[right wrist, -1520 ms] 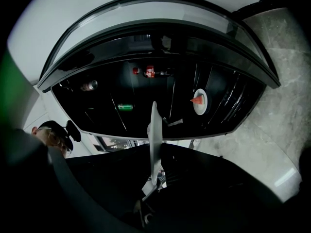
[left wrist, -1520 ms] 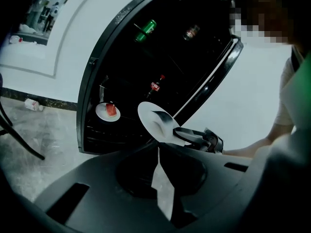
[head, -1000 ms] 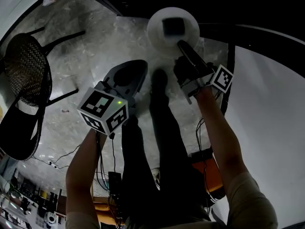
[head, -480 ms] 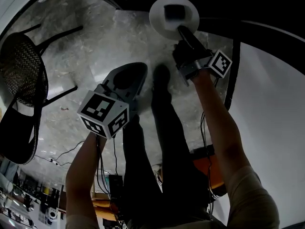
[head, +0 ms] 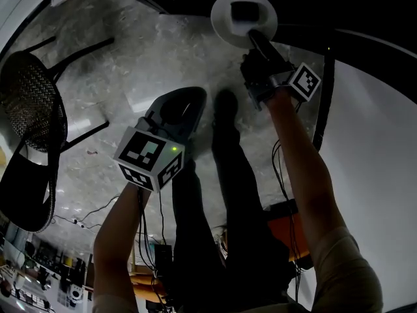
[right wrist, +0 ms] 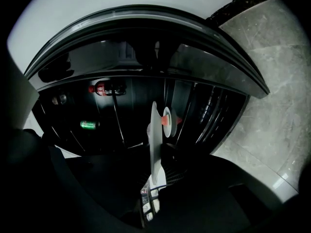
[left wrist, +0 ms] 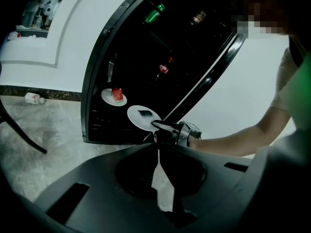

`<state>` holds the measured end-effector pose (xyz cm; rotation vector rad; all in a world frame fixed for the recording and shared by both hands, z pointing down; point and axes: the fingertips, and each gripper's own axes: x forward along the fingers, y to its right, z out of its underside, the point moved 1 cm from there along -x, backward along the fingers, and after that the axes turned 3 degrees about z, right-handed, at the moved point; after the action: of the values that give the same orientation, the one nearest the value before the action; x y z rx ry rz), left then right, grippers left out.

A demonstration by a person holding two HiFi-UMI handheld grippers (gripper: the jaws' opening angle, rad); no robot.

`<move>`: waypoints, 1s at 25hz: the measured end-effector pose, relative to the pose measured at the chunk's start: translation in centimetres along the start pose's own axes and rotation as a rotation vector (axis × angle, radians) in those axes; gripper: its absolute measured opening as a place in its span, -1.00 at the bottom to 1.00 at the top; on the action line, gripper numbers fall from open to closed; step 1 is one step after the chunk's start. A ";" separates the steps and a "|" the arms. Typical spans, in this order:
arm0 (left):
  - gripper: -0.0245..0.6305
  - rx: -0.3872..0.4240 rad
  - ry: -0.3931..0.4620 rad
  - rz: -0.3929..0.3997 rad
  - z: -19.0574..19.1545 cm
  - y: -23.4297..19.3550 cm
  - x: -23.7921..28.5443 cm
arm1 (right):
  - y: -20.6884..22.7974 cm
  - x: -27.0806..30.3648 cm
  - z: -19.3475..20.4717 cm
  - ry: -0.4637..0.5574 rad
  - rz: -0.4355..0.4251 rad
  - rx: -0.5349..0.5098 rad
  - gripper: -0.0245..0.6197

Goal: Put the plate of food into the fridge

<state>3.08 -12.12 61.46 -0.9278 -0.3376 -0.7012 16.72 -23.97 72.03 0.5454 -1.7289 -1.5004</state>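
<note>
We see the right gripper [head: 259, 47] clenched on the rim of the white plate [head: 225, 28], and a dark piece of food [head: 242, 10] lies on this plate. The right gripper holds the plate out in front of the open fridge [left wrist: 136, 47], at its lower part. From these pictures we cannot tell whether the plate has already passed the opening.

The left gripper [left wrist: 158, 148] has its jaws closed together at the tips, with nothing between them. It hangs lower and nearer to the person, above the marble floor [head: 130, 57].

The right gripper view shows the held plate only edge-on, as a thin pale line between the dark jaws, so the food is not visible there. The left gripper view shows the plate from the side. It also shows a second plate [left wrist: 108, 100] with a red piece [left wrist: 117, 94] inside the fridge, just beside the held one. Higher in the fridge we see a cola bottle [left wrist: 164, 70] and a green bottle [left wrist: 154, 13]. Only the head view shows the black chair [head: 32, 103], which stands at the left, well apart from the fridge.
</note>
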 end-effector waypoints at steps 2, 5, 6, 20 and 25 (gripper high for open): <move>-0.87 -0.006 -0.001 0.002 0.1 -0.4 0.3 | 0.6 0.5 -0.3 0.017 0.007 0.005 -0.82; -0.87 -0.017 -0.003 0.001 0.5 -1.0 0.5 | 1.4 1.4 -0.6 0.040 0.009 0.016 -0.82; -0.87 -0.019 -0.005 0.002 0.8 -1.1 0.5 | 1.4 1.5 -0.7 0.048 0.006 0.019 -0.82; -0.87 0.052 -0.046 0.022 1.9 -0.7 2.0 | 4.3 2.0 -1.6 0.135 0.020 0.064 -0.82; -0.87 0.076 -0.034 0.038 1.6 -0.6 2.7 | 5.0 2.5 -2.3 0.192 0.026 0.083 -0.82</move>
<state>4.73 -12.10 64.26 -0.8723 -0.3738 -0.6339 17.74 -26.19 77.55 0.6845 -1.6470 -1.3175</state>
